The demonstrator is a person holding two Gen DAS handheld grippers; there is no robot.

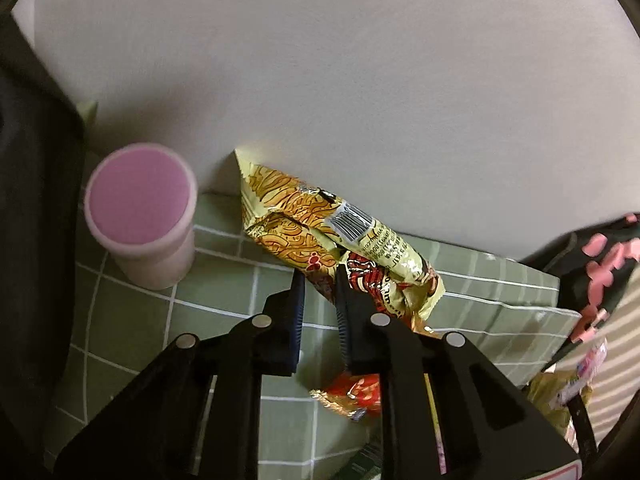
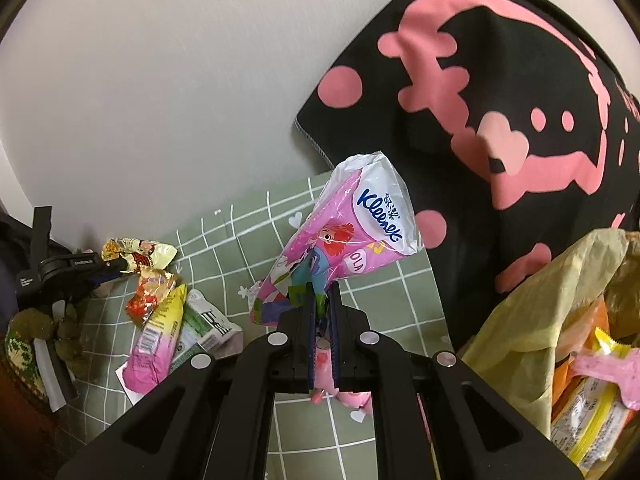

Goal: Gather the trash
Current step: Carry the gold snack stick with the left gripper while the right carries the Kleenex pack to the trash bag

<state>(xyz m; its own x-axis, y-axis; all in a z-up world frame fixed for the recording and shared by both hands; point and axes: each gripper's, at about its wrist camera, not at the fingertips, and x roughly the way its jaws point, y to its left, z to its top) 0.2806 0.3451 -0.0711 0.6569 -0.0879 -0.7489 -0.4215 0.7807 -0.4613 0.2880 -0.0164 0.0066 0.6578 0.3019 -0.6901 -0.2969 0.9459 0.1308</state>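
My left gripper [image 1: 319,276] is shut on the lower edge of a yellow noodle wrapper [image 1: 320,220] and holds it up near the wall. In the right wrist view the same gripper [image 2: 116,270] and wrapper [image 2: 138,252] show at far left. My right gripper [image 2: 322,290] is shut on a pink and white Kleenex tissue pack [image 2: 340,240], held upright above the green checked cloth [image 2: 248,220]. More wrappers lie on the cloth: a red one [image 2: 148,300], a pink and yellow one [image 2: 156,344] and a white and green one [image 2: 204,328].
A pink lidded cup [image 1: 142,216] stands left of the noodle wrapper. A yellowish trash bag [image 2: 560,320] with wrappers inside gapes at the right. A black and pink cushion [image 2: 500,100] leans on the white wall [image 2: 160,80]. A red wrapper [image 1: 352,394] lies under my left gripper.
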